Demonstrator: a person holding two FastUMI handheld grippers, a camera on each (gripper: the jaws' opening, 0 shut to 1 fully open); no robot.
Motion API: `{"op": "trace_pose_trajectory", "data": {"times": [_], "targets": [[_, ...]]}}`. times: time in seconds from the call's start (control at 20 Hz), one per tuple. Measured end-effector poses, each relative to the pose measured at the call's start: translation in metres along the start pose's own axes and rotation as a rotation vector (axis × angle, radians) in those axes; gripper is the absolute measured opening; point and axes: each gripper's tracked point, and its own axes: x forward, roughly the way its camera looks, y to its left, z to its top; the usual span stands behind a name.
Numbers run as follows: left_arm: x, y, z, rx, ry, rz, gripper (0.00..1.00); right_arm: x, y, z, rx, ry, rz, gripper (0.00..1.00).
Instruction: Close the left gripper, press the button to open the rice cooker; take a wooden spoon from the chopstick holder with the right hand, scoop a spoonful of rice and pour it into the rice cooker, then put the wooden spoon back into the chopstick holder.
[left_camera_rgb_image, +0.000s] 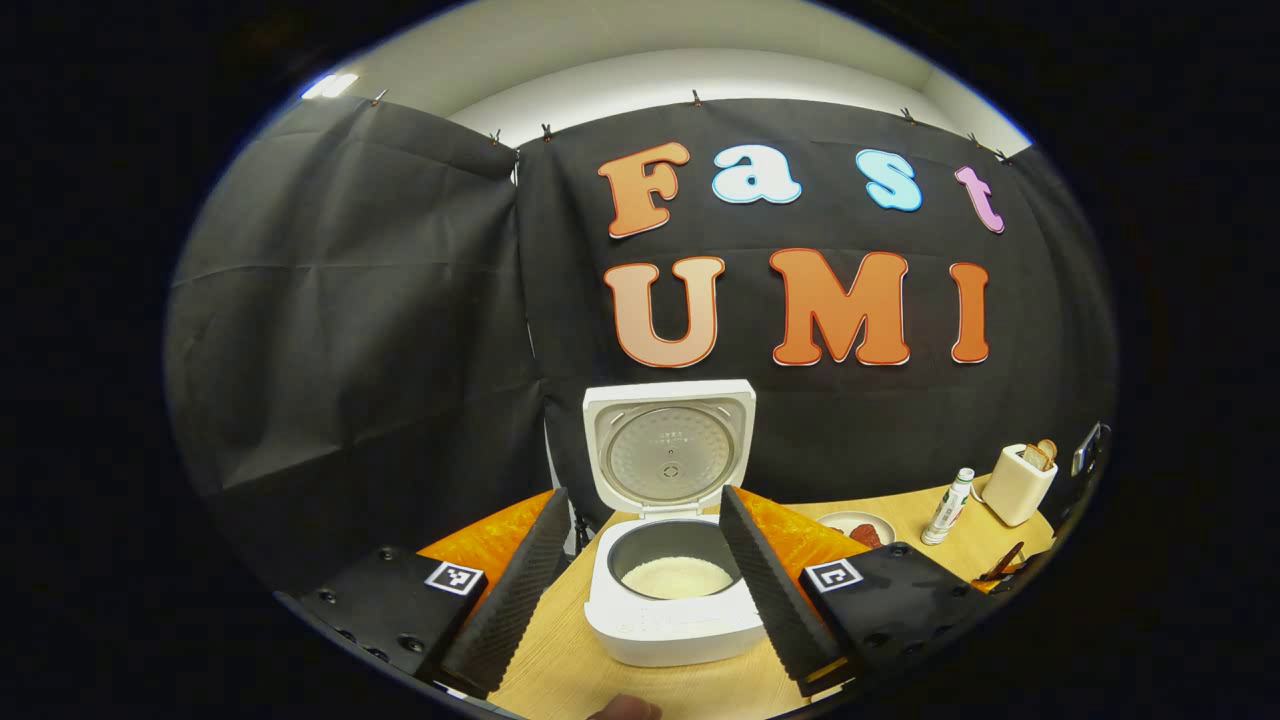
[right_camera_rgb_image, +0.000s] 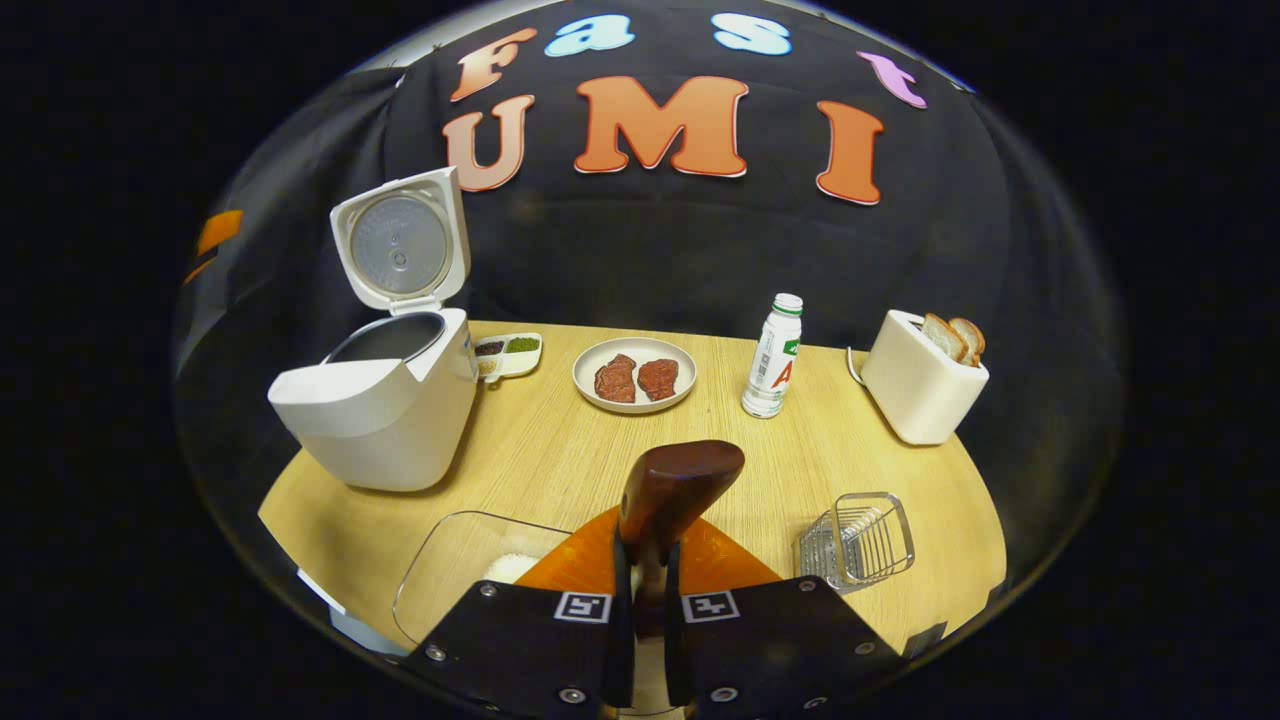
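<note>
Sitting on the light wooden surface (right_camera_rgb_image: 560, 450) are one white rice cooker (right_camera_rgb_image: 385, 395), one round white plate (right_camera_rgb_image: 634, 375) carrying two brown meat pieces, one white bottle (right_camera_rgb_image: 775, 357), one cream toaster (right_camera_rgb_image: 922, 390) holding two bread slices, one wire chopstick holder (right_camera_rgb_image: 857, 540), one clear rectangular container (right_camera_rgb_image: 470, 570).

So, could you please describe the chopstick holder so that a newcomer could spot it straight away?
Start at the wooden table and find the white toaster holding bread. Nearer the camera than the toaster stands the chopstick holder, a small wire basket; unlike its solid neighbours, you can see through it.
</note>
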Motion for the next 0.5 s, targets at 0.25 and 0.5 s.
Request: {"op": "trace_pose_trajectory", "data": {"times": [0.25,0.5], "targets": [[0.008,0.006,-0.009,-0.008,0.025,-0.003,1.00,0.001,0.010,-0.018,-0.160,-0.017,-0.054,0.12],[0.015,0.007,-0.017,0.002,0.044,-0.022,1.00,0.002,0.026,-0.033,-0.266,-0.043,-0.080,0.12]]}}
